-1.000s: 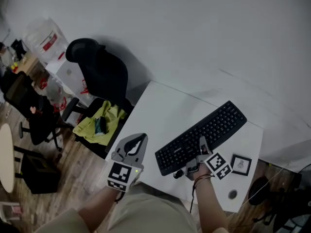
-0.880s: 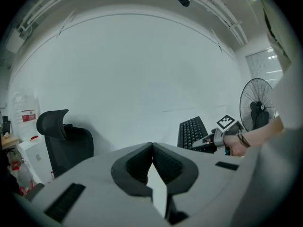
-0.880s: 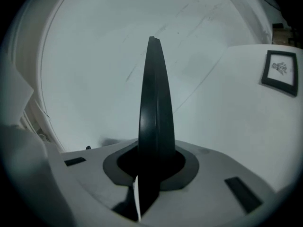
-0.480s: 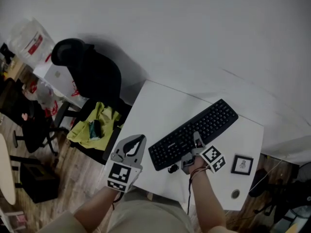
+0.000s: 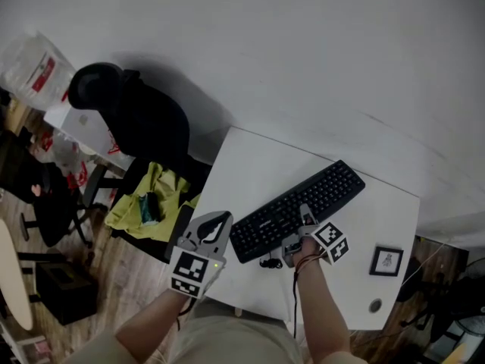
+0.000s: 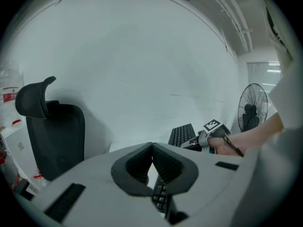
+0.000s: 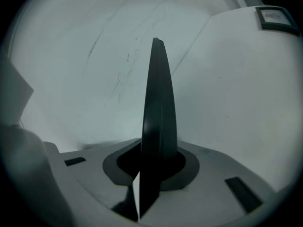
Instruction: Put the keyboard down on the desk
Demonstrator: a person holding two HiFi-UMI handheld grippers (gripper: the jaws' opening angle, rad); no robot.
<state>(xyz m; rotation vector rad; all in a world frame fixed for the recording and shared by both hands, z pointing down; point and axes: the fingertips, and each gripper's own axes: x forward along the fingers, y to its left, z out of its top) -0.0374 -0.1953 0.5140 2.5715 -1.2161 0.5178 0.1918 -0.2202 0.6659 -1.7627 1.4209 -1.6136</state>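
A black keyboard (image 5: 297, 208) lies diagonally over the white desk (image 5: 250, 165). My right gripper (image 5: 302, 229) is shut on the middle of its near long edge. In the right gripper view the keyboard (image 7: 158, 103) shows edge-on as a dark blade clamped between the jaws of the right gripper (image 7: 156, 167). I cannot tell whether it rests on the desk. My left gripper (image 5: 215, 220) hovers at the desk's near left edge, shut and empty. In the left gripper view its pads (image 6: 142, 163) meet, and the keyboard (image 6: 182, 135) shows beyond them.
A small picture frame (image 5: 387, 261) and a small round object (image 5: 376, 305) sit on the desk's right part. A black cable end (image 5: 267, 262) hangs by the keyboard. A black office chair (image 5: 144, 116) with a green cloth (image 5: 151, 196) stands left of the desk. A fan (image 6: 253, 112) stands at right.
The right gripper has carried the keyboard leftward across the desk, away from the picture frame. The left gripper has stayed by the desk's near left edge.
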